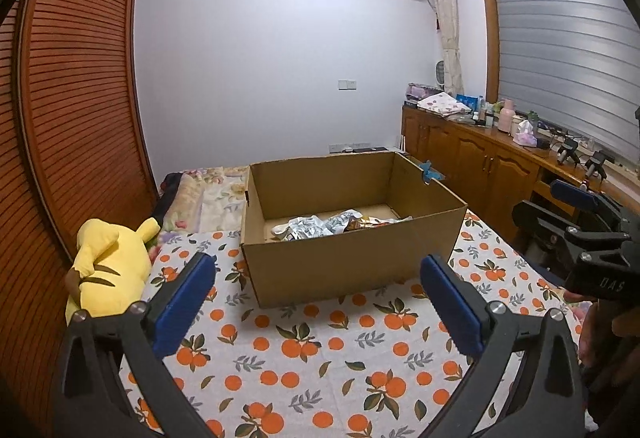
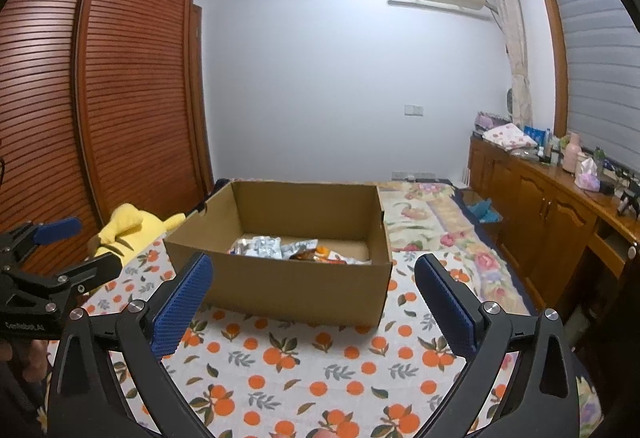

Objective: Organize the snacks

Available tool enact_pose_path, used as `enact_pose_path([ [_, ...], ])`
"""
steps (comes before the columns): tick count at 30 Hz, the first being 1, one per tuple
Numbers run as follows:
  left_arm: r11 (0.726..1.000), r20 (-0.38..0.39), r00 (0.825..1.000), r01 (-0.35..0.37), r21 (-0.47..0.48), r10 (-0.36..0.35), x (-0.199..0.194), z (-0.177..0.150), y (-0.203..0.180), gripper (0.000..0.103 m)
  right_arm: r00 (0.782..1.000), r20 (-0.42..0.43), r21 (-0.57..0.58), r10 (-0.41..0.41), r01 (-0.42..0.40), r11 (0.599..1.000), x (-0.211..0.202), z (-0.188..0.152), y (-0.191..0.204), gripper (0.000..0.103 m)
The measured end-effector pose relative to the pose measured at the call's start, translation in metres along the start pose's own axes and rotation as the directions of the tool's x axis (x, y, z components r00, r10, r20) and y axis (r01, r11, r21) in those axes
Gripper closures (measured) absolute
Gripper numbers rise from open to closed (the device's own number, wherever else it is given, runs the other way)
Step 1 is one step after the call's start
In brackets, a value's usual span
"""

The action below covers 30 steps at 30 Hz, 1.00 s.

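An open cardboard box [image 1: 348, 266] stands on the bed, and it also shows in the right wrist view [image 2: 296, 290]. Several snack packets [image 1: 320, 226] lie on its floor, silver and orange, seen too in the right wrist view [image 2: 288, 250]. My left gripper [image 1: 318, 302] is open and empty, held in front of the box above the bedsheet. My right gripper [image 2: 314, 302] is open and empty, also in front of the box. Each gripper shows at the edge of the other's view, the right one [image 1: 576, 222] and the left one [image 2: 48, 250].
An orange-print sheet [image 1: 304, 366] covers the bed. A yellow plush toy [image 1: 108, 266] lies left of the box beside the slatted wardrobe [image 1: 80, 98]. A wooden cabinet [image 1: 480, 158] with clutter on top runs along the right wall.
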<state>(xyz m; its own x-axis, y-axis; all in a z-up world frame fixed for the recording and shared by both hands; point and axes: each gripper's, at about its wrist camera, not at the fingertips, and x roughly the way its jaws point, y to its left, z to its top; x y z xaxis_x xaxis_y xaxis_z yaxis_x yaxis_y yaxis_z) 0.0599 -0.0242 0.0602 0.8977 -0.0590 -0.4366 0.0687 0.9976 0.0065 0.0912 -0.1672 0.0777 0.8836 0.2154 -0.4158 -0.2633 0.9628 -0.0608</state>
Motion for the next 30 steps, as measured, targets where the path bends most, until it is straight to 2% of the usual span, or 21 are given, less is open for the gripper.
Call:
enact_pose_path([
  [16, 0.999, -0.017, 1.000, -0.020, -0.030, 0.019, 0.006, -0.019, 0.010, 0.000, 0.998, -0.033, 0.015, -0.048, 0.049, 0.999, 0.001, -0.025, -0.005, 0.000],
  [30, 0.999, -0.013, 1.000, -0.026, -0.028, 0.026, 0.004, -0.020, 0.011, 0.000, 0.998, -0.032, 0.014, -0.051, 0.052, 0.999, -0.001, -0.025, -0.006, 0.000],
])
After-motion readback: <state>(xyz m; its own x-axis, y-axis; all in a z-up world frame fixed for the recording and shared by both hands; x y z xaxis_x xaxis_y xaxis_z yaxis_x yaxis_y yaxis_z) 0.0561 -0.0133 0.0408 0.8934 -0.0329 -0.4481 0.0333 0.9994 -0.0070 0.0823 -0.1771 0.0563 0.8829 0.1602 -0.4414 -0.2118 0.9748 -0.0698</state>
